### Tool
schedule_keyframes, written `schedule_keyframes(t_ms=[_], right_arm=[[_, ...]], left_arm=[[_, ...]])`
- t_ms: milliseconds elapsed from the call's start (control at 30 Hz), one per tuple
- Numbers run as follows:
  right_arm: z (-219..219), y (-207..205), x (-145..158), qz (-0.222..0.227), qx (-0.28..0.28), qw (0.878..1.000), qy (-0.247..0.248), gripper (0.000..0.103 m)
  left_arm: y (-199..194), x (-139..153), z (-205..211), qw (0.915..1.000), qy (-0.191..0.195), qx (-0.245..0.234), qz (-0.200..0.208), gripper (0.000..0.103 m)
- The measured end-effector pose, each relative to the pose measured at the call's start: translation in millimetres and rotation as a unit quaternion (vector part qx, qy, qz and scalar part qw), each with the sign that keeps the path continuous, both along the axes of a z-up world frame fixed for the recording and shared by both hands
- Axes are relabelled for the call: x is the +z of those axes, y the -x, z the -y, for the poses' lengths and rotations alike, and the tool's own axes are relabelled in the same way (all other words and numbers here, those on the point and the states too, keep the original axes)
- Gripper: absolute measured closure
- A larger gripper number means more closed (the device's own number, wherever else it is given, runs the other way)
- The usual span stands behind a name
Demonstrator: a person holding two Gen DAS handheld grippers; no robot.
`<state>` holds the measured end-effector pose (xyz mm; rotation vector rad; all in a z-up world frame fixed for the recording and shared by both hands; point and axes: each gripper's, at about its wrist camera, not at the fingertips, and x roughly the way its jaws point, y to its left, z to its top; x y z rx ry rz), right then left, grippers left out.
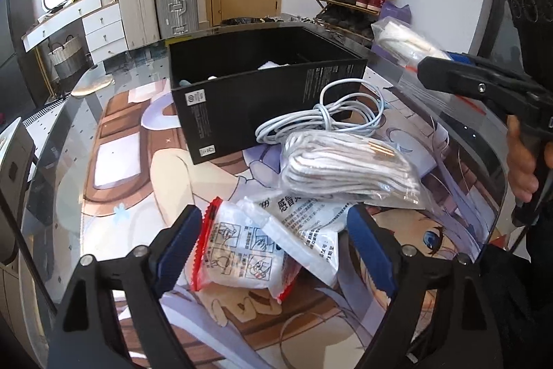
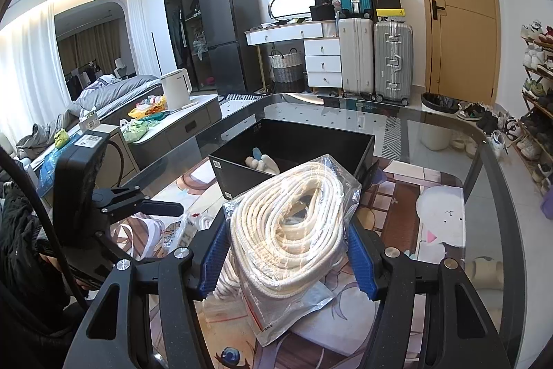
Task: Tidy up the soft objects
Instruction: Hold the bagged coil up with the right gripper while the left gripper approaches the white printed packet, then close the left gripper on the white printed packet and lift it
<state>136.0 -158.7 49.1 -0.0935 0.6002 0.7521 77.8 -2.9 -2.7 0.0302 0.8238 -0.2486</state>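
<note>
Right wrist view: right gripper (image 2: 288, 255) pinches a clear bag of coiled white rope (image 2: 287, 230) above the glass table (image 2: 449, 134), near the open black box (image 2: 293, 144); left gripper (image 1: 274, 248) spread around red-sealed packets (image 1: 242, 244), pale-blue coiled cable (image 1: 321, 120) beyond.

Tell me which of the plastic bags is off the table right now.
The bag of coiled white rope, held up between the right gripper's jaws above the black box. The red-edged pouch and sock bag lie on the table.
</note>
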Motion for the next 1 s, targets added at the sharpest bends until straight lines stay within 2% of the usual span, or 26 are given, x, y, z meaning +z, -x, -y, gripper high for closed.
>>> schedule_keyframes(t_ms=[200,333,600,700,833,900,1000], right_arm=[[1.9,-3.1,-2.3,-0.004,0.000,1.000,0.001,0.040],[2.6,-3.9,-2.4,-0.004,0.000,1.000,0.001,0.040],[3.0,-4.3,-0.1,-0.004,0.002,1.000,0.002,0.040],[3.0,-4.1,0.0,-0.004,0.002,1.000,0.002,0.040],[4.0,-3.3,1.8,-0.003,0.003,1.000,0.003,0.040],[3.6,-3.4,1.8,-0.003,0.003,1.000,0.003,0.040],[3.8,-3.3,2.0,-0.003,0.003,1.000,0.003,0.040]], left_arm=[[-2.4,4.9,10.9,0.9997,-0.005,-0.011,0.021,0.017],[2.9,7.6,20.7,0.9986,-0.018,-0.038,0.033,0.017],[16.4,7.4,34.4,0.9943,-0.030,-0.100,0.021,0.017],[16.8,5.3,37.1,0.9944,-0.030,-0.100,0.015,0.023],[21.2,7.4,37.7,0.9934,-0.017,-0.113,0.015,0.045],[23.3,8.7,39.1,0.9916,0.001,-0.130,0.005,0.046],[27.5,7.1,45.7,0.9898,0.001,-0.143,0.004,0.046]])
